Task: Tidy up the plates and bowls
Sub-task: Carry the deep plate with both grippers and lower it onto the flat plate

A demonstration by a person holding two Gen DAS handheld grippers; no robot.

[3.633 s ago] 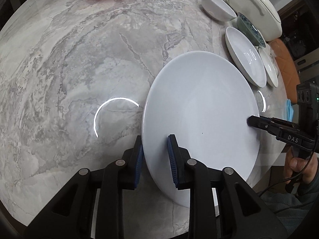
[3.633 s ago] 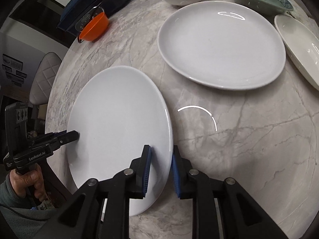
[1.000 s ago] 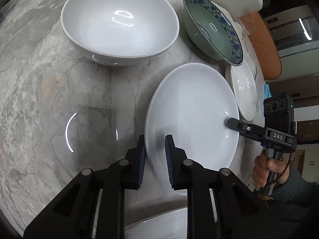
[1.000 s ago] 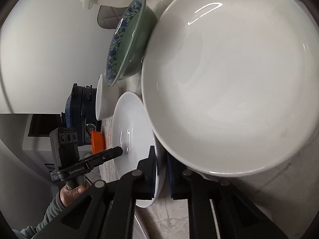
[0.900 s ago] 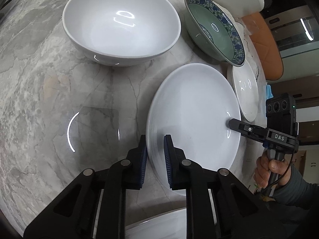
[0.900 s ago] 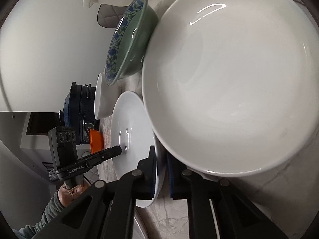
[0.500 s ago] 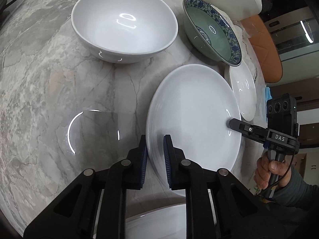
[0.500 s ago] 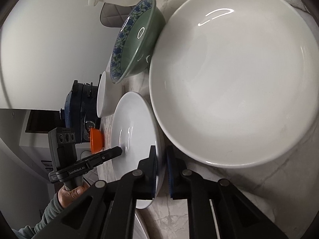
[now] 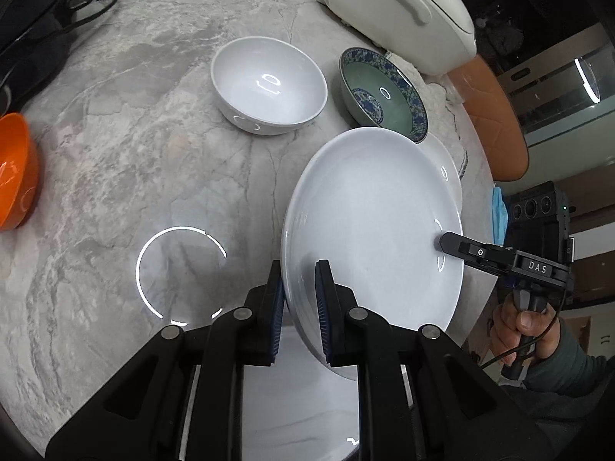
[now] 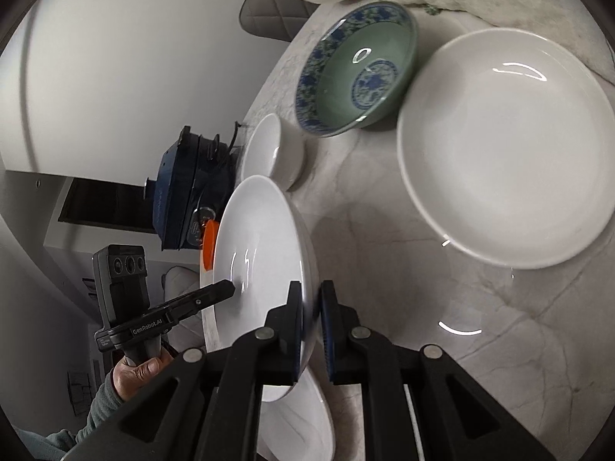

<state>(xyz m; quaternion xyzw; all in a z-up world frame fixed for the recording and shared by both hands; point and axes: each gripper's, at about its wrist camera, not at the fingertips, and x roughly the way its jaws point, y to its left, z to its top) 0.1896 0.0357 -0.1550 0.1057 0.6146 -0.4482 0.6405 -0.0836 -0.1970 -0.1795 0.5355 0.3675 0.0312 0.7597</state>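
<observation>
Both grippers' fingers pinch opposite rims of one white plate (image 9: pixel 369 226): left gripper (image 9: pixel 300 303), right gripper (image 10: pixel 311 326). The plate hangs tilted above the marble counter (image 9: pixel 134 153), near a green patterned bowl (image 9: pixel 384 92). Carrying step; next likely calls for lowering it level onto another plate.

White plate (image 9: pixel 369 211) tilted, lifted above table

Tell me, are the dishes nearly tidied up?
Not yet. No finished stack is visible. In hand: both grippers, left and right, clamp the flat white plate by opposite rims, lifted over another white plate. Left loose on the marble table: deep white bowl, green blue-patterned bowl, wide shallow white dish, orange bowl.
</observation>
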